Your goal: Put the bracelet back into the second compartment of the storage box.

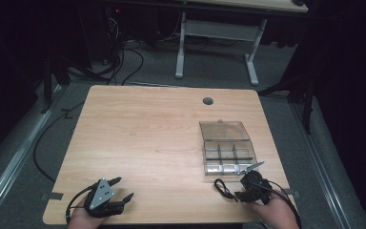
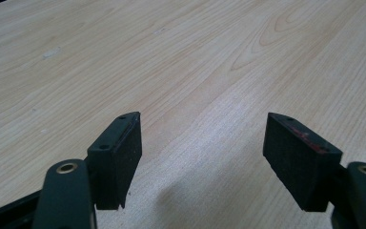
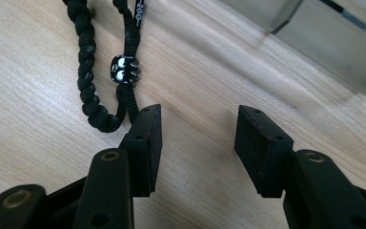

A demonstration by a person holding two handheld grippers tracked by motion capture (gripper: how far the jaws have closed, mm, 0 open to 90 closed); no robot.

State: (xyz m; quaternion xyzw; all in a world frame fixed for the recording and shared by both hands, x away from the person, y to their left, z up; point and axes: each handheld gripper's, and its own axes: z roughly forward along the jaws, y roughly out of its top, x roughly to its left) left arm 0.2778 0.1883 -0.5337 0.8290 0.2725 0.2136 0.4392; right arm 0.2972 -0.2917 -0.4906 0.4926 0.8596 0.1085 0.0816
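A black braided cord bracelet [image 3: 91, 81] with a small black-and-white bead [image 3: 124, 70] lies on the wooden table [image 1: 147, 133], just left of my right gripper [image 3: 198, 136]. That gripper stands open with bare wood between its pads; the cord's loop end touches the outside of the left pad. From above, the bracelet [image 1: 223, 187] lies left of the right gripper [image 1: 240, 187], in front of a clear compartment box [image 1: 228, 157] with its lid [image 1: 224, 130] folded back. My left gripper [image 2: 202, 143] rests open over bare table at the front left [image 1: 124, 188].
A grey cable grommet [image 1: 208, 100] sits near the table's far edge. Another desk's white legs [image 1: 252, 62] and floor cables [image 1: 124, 62] lie beyond the table. The box's clear wall [image 3: 333, 43] stands close ahead and to the right of the right gripper.
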